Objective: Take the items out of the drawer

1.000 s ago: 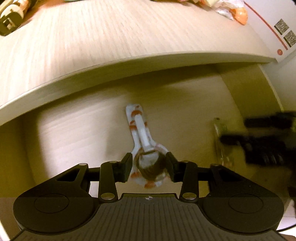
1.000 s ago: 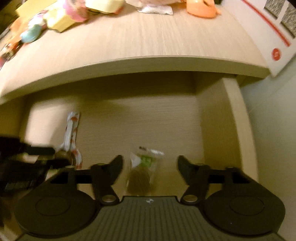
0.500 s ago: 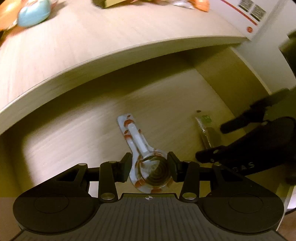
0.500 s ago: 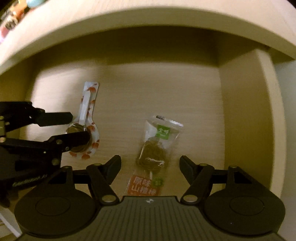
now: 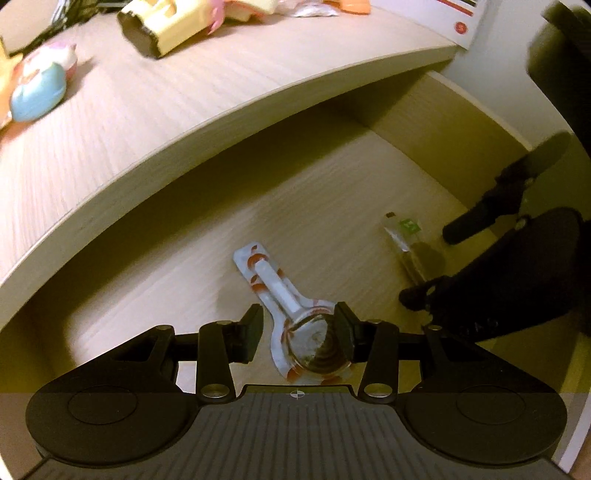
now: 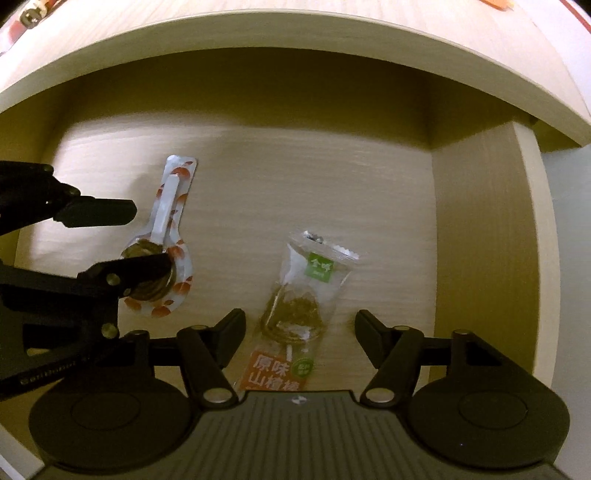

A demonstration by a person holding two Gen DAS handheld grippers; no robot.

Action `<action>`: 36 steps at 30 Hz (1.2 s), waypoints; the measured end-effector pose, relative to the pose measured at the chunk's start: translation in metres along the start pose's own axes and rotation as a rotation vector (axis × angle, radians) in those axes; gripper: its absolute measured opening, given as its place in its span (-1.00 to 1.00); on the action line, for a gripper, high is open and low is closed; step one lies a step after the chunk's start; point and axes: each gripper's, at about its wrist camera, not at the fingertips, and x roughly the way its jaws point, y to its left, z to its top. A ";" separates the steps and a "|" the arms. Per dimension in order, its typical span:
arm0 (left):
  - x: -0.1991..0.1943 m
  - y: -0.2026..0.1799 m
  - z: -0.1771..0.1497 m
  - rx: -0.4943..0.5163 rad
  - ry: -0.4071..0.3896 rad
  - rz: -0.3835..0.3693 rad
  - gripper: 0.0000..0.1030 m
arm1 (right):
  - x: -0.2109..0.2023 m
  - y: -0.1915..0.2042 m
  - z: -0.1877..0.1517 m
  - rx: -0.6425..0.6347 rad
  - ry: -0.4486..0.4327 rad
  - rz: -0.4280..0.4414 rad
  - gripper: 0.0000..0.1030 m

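The open drawer [image 6: 325, 177] holds two wrapped sweets. A white packet with red spots holds a lollipop [image 5: 310, 343] [image 6: 162, 236]. Its round head lies between the fingers of my open left gripper [image 5: 298, 328] [image 6: 151, 238]: the right finger touches it and a gap shows at the left finger. A clear packet with a green label and an orange end holds a hawthorn lollipop [image 6: 299, 306] [image 5: 410, 243]. It lies flat between the widely spread fingers of my open right gripper [image 6: 301, 325] [image 5: 424, 266], touching neither.
The tabletop [image 5: 147, 122] overhangs the back of the drawer and carries a yellow box [image 5: 170, 33], a blue and pink packet [image 5: 37, 88] and other snacks. The drawer's right wall [image 6: 480, 258] stands close to my right gripper.
My right gripper has come down and forward over the hawthorn packet. The left wrist view has swung, showing more tabletop, and the lollipop head now sits against the left gripper's right finger.
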 end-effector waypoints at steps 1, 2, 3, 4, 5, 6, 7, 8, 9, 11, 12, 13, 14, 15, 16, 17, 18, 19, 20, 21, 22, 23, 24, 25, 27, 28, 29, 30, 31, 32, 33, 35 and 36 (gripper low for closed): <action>-0.001 0.001 -0.001 0.004 -0.002 -0.002 -0.06 | 0.000 -0.001 -0.001 0.004 0.000 0.002 0.30; 0.000 0.003 -0.002 -0.003 -0.004 -0.009 -0.06 | 0.004 -0.002 -0.002 0.006 0.000 0.004 0.30; 0.000 0.005 -0.002 -0.019 -0.004 -0.018 -0.06 | 0.004 -0.001 -0.002 0.007 0.000 0.006 0.29; 0.000 0.008 -0.003 -0.038 -0.004 -0.028 -0.07 | 0.004 0.001 -0.003 0.007 0.000 0.010 0.29; 0.001 0.011 -0.003 -0.066 -0.003 -0.042 -0.07 | 0.004 0.002 -0.003 0.010 0.001 0.010 0.29; 0.000 0.013 -0.004 -0.083 -0.003 -0.051 -0.07 | 0.004 0.003 -0.004 0.011 0.003 0.014 0.29; 0.001 0.013 -0.004 -0.091 -0.005 -0.057 -0.06 | 0.004 0.003 -0.005 0.014 0.004 0.016 0.29; 0.001 0.013 -0.005 -0.093 -0.009 -0.062 -0.06 | 0.004 0.004 -0.005 0.018 0.005 0.016 0.29; 0.001 0.013 -0.005 -0.089 -0.014 -0.068 -0.06 | 0.004 0.006 -0.006 0.017 0.005 0.016 0.30; 0.001 0.011 -0.005 -0.073 -0.023 -0.068 -0.08 | 0.005 0.009 -0.007 0.020 0.006 0.013 0.29; 0.000 0.010 -0.005 -0.063 -0.025 -0.066 -0.07 | 0.005 0.010 -0.007 0.021 0.006 0.014 0.29; 0.000 0.010 -0.005 -0.052 -0.028 -0.064 -0.08 | 0.005 0.011 -0.008 0.025 0.006 0.012 0.30; -0.001 0.010 -0.006 -0.043 -0.031 -0.067 -0.12 | 0.004 0.010 -0.009 0.026 0.007 0.012 0.30; -0.003 0.010 -0.006 -0.039 -0.033 -0.080 -0.18 | 0.004 0.010 -0.009 0.026 0.007 0.012 0.30; -0.003 0.011 -0.006 -0.040 -0.039 -0.097 -0.18 | 0.004 0.011 -0.010 0.032 0.007 0.011 0.29; -0.004 0.011 -0.007 -0.043 -0.045 -0.110 -0.18 | 0.004 0.012 -0.011 0.038 0.007 0.011 0.29; -0.005 0.010 -0.008 -0.039 -0.045 -0.110 -0.18 | 0.004 0.012 -0.011 0.041 0.006 0.013 0.29; -0.004 0.009 -0.009 -0.029 -0.039 -0.100 -0.17 | 0.004 0.013 -0.012 0.047 0.005 0.014 0.29; -0.003 0.008 -0.009 -0.022 -0.033 -0.088 -0.14 | 0.004 0.014 -0.013 0.049 0.005 0.015 0.29; -0.004 0.008 -0.009 -0.023 -0.036 -0.081 -0.13 | 0.004 0.015 -0.014 0.051 0.004 0.015 0.29; -0.004 0.008 -0.009 -0.019 -0.038 -0.065 -0.09 | 0.004 0.017 -0.015 0.053 0.005 0.013 0.29; -0.003 0.008 -0.009 -0.011 -0.041 -0.047 -0.08 | 0.003 0.018 -0.015 0.055 0.005 0.012 0.29; -0.003 0.009 -0.009 -0.002 -0.045 -0.027 -0.07 | 0.007 0.006 -0.009 0.056 0.006 0.011 0.29; -0.004 0.010 -0.009 0.005 -0.047 -0.010 -0.07 | 0.007 0.007 -0.010 0.058 0.006 0.010 0.29; -0.005 0.014 -0.008 0.024 -0.053 0.034 0.00 | 0.007 0.008 -0.011 0.062 0.005 0.007 0.29; -0.005 0.015 -0.008 0.031 -0.053 0.052 0.03 | 0.007 0.009 -0.011 0.062 0.006 0.007 0.29; -0.005 0.017 -0.007 0.037 -0.055 0.072 0.04 | 0.008 0.010 -0.012 0.063 0.007 0.006 0.29; -0.005 0.018 -0.007 0.040 -0.060 0.088 0.04 | 0.008 0.011 -0.012 0.063 0.008 0.005 0.29; -0.005 0.019 -0.007 0.041 -0.063 0.101 0.04 | 0.008 0.012 -0.012 0.062 0.008 0.003 0.29; -0.005 0.021 -0.006 0.037 -0.064 0.105 0.04 | 0.008 0.014 -0.013 0.061 0.008 0.002 0.29; -0.004 0.023 -0.005 0.029 -0.064 0.105 0.04 | 0.008 0.015 -0.014 0.061 0.008 0.001 0.29; -0.004 0.025 -0.005 0.025 -0.067 0.115 0.04 | -0.001 0.002 -0.022 0.061 0.008 0.000 0.29; -0.004 0.026 -0.005 0.022 -0.068 0.117 0.04 | 0.000 0.002 -0.023 0.061 0.008 -0.001 0.29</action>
